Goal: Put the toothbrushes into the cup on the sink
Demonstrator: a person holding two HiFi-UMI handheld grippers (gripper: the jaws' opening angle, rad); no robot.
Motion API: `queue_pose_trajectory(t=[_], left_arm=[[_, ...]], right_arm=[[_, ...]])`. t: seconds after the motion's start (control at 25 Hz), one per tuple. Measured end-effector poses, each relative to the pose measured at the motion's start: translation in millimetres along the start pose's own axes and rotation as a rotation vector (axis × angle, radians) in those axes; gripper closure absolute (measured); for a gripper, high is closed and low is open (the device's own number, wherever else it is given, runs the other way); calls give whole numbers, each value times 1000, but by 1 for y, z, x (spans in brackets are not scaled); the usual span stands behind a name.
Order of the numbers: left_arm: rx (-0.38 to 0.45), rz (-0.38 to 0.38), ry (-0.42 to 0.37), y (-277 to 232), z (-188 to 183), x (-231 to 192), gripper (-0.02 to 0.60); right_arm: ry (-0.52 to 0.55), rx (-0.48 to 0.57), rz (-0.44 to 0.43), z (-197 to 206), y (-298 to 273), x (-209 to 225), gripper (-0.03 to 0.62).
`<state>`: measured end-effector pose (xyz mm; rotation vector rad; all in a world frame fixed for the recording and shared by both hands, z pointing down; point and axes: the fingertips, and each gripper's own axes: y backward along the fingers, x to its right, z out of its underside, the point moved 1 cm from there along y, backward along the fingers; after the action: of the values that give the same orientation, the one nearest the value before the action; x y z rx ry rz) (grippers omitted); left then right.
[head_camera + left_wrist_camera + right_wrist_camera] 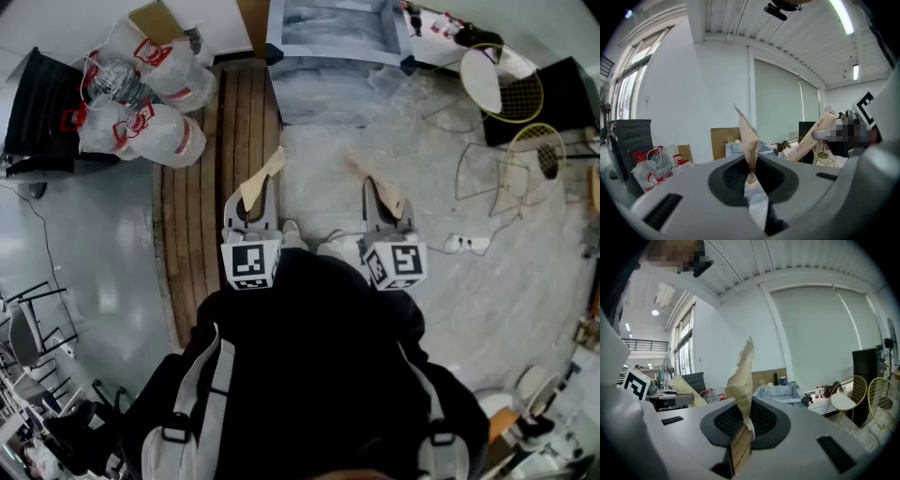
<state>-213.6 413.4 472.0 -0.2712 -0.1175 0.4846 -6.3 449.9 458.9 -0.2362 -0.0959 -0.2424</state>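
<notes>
Both grippers pinch a paper-sleeved toothbrush, well short of the sink.

Head view: the left gripper (253, 192) and right gripper (377, 192) sit side by side in front of the person's dark jacket (309, 356). The left toothbrush (265, 173) and right toothbrush (389, 197), each in a tan paper sleeve, stick forward from them. The sink (328, 28) lies well ahead, past the wooden decking (216, 141). Left gripper view: the left gripper's (751, 176) jaws are nearly together, clamped on the left toothbrush (749, 140), which rises from the gap. Right gripper view: the right gripper's (743, 420) jaws are likewise almost closed on the right toothbrush (740, 380). Beyond it a blue cup (783, 380) stands at the far side of the sink (776, 392), well apart from both toothbrushes.
</notes>
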Motion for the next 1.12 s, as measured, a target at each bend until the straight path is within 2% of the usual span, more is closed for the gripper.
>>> queue_pose_trajectory(t=[0.28,0.68,0.88,1.12], left_arm=[[11,18,38,9,6,-30,549],[36,31,41,3,11,-64,549],[33,47,23,-18,7,-66,549],[29,47,2,-58,0,-56,549]], right_arm=[[-48,-9,33,-1,-8,-19,563],[16,15,58,-24,-33,-36,563],[5,31,66,-30,-50,-28,563],[-22,51,69,-24,-78,7,563]])
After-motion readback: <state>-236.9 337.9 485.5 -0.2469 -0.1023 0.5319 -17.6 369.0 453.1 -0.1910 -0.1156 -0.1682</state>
